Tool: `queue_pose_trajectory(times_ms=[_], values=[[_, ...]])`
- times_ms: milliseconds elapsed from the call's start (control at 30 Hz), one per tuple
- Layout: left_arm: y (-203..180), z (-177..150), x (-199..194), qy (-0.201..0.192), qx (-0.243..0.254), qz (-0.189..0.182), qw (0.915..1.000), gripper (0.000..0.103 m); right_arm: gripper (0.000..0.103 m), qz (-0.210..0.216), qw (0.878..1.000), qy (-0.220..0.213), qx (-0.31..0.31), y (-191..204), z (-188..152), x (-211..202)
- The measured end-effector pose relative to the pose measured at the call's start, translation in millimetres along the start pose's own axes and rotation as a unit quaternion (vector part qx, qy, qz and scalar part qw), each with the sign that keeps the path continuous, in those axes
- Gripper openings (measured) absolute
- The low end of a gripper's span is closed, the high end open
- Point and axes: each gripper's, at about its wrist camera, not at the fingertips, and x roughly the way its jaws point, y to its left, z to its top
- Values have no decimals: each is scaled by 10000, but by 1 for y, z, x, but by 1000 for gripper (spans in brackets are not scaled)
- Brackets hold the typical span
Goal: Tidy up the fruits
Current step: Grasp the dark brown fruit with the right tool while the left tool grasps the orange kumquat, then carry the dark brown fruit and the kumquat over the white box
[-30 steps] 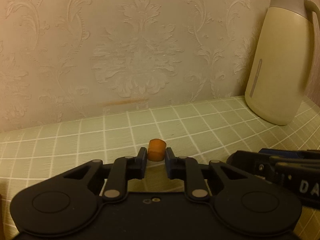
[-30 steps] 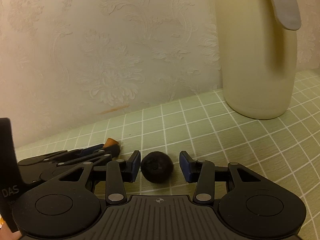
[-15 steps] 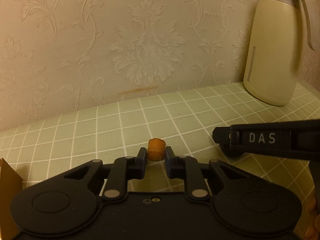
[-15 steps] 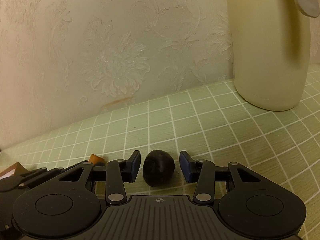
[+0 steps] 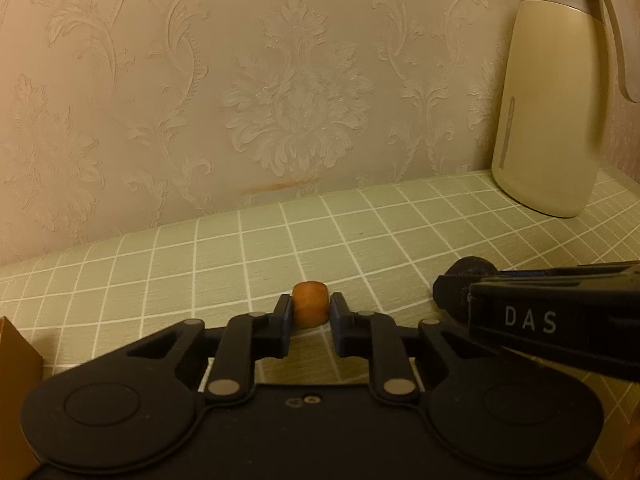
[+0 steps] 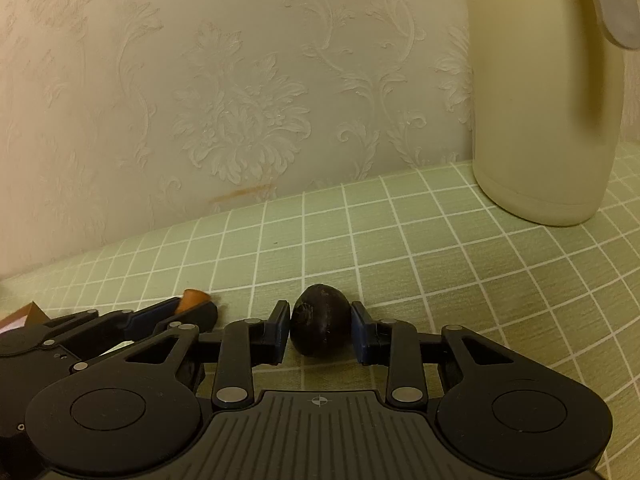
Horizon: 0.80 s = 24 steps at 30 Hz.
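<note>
at far left, a brown cardboard box corner (image 5: 16, 364) shows. the left gripper (image 5: 310, 314) pinches a small orange cylindrical fruit piece (image 5: 310, 309); the right gripper (image 6: 320, 326) clamps a dark round plum-like fruit (image 6: 320, 325). both fruits sit low over the green checked tablecloth (image 6: 440, 264), so sorting looks barely under way, with placing left to do.

I am seeing a small orange fruit piece (image 5: 309, 305), stubby and cylinder-like, sitting pinched between my left tongs (image 5: 309, 312) just above the green checked worktop (image 5: 360, 232). A dark, nearly black round fruit (image 6: 321, 326), matte and slightly egg-shaped, is sitting between my right tongs (image 6: 321, 330), touching both pads.
</note>
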Motion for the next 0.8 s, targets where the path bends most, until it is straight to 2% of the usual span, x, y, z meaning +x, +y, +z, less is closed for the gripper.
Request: queue_pose_trajectory(times_ms=[300, 533, 800], values=[[2, -2, -20, -124, -54, 30, 9999, 10, 32, 81, 9999, -71, -78, 2, 0, -16], [8, -9, -74, -295, -100, 231, 9992, 10, 32, 299, 9987, -203, -358, 8, -7, -53], [26, -33, -143, -373, -187, 541, 9977, 10, 32, 844, 9922, -321, -855, 50, -30, -105]])
